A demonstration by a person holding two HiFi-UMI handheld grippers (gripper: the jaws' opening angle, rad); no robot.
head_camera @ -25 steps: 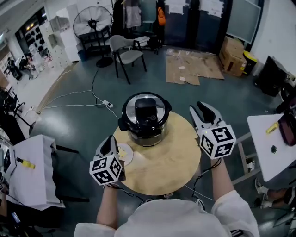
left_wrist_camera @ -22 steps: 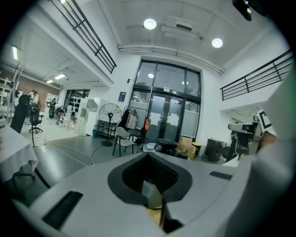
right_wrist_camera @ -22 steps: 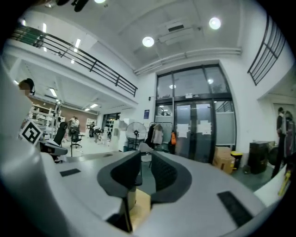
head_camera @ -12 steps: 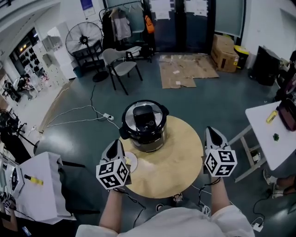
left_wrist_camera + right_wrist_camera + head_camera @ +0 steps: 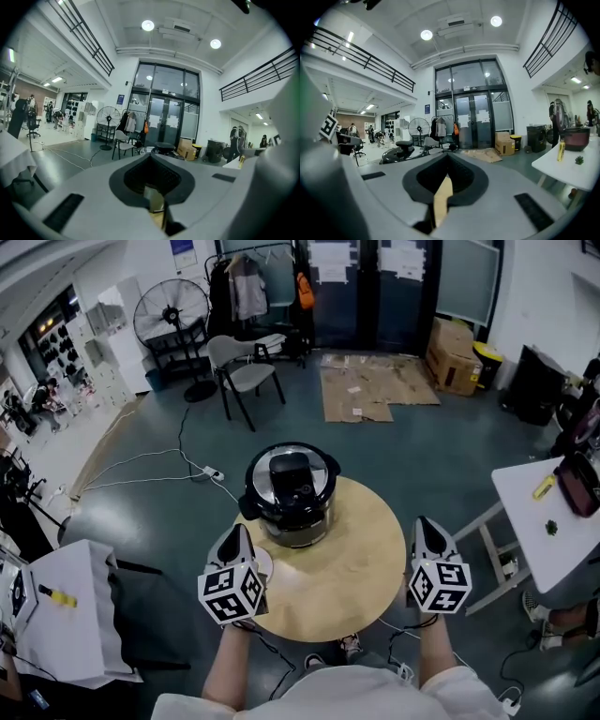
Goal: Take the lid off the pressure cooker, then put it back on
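A round wooden tabletop (image 5: 352,573) fills the centre. The pressure cooker (image 5: 291,517) stands at its 12 o'clock edge with the black lid (image 5: 291,470) seated on top, touched by neither tool. The right tool (image 5: 424,529), a second ago raised beside the cooker with jaws partly apart, has dropped back to the 4 o'clock rim, jaws together and empty. The left tool (image 5: 234,538) sits at 8 o'clock, also closed on nothing. Judging by this retreat, lifting the lid has not begun.
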